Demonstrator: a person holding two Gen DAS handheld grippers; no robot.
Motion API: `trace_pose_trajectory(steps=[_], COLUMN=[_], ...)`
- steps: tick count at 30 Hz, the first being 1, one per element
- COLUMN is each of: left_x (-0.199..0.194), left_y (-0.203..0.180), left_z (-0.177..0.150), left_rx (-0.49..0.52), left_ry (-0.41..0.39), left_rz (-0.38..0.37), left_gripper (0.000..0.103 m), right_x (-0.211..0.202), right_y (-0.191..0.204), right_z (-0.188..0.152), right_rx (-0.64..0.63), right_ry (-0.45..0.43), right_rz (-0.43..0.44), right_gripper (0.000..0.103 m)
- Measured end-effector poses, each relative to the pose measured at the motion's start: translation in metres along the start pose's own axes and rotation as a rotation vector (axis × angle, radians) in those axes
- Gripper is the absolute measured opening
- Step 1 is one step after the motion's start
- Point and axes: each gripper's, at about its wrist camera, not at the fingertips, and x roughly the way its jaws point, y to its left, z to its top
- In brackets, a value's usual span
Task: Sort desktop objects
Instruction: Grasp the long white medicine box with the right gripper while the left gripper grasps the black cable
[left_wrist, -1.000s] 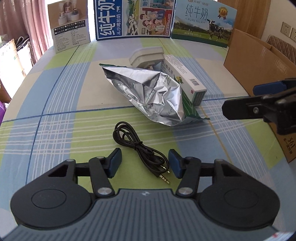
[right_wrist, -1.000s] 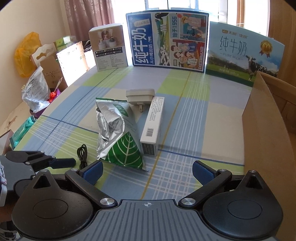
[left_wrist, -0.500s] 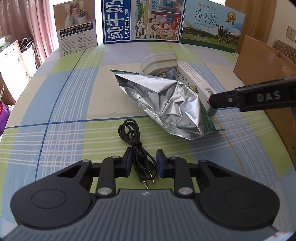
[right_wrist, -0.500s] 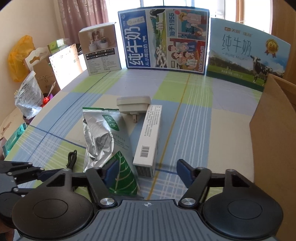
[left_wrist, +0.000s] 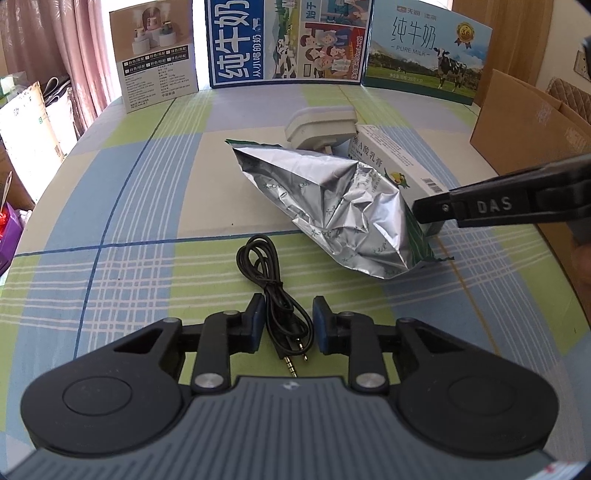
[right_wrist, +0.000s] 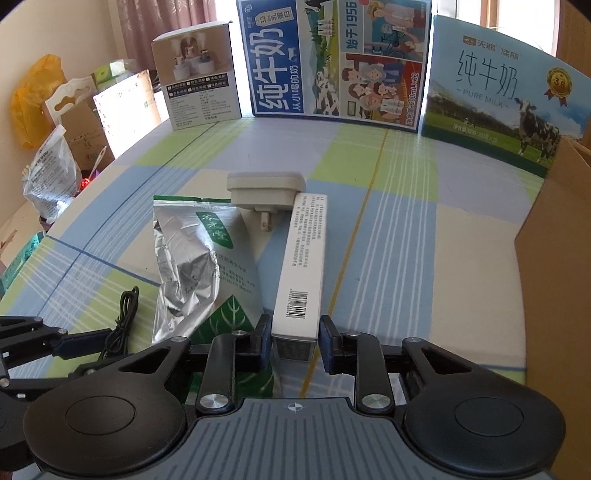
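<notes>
- Blue pads of your right gripper (right_wrist: 293, 341) have just been closing and now sit against both long sides of the white carton (right_wrist: 302, 271), at its near barcode end. Grabbing the narrow width there suits the jaw span, and that end sticks out clear of the plug.
- White carton lies flat on the checked tablecloth (right_wrist: 388, 236), touching the foil pouch (right_wrist: 201, 266) on its left; its far end is beside the white adapter (right_wrist: 266, 190).
- Your left gripper (left_wrist: 286, 325) is narrowed around the black audio cable (left_wrist: 273, 284). The strands and 2 jack plugs lie between the pads, but a gap shows on each side, so not pinched yet.
- Cable sits coiled on the cloth, just in front of the pouch.
- Cardboard box (right_wrist: 554, 251) stands at the right, probably the drop spot for sorting; that would explain starting with the carton nearest it.
- Both grippers tilt downward at items lying flat.
</notes>
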Motion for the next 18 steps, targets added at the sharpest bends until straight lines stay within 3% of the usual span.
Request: trace_pose_trajectory(steps=[18], left_x=[-0.071], left_y=[-0.054], left_z=[-0.057], left_rx=[0.179], left_ry=[0.094], left_rz=[-0.09], left_gripper=[0.022], right_x=[-0.119], right_y=[0.01], right_z=[-0.113], right_rx=[0.026], right_ry=[0.065], right_rz=[-0.045], right_gripper=[0.023])
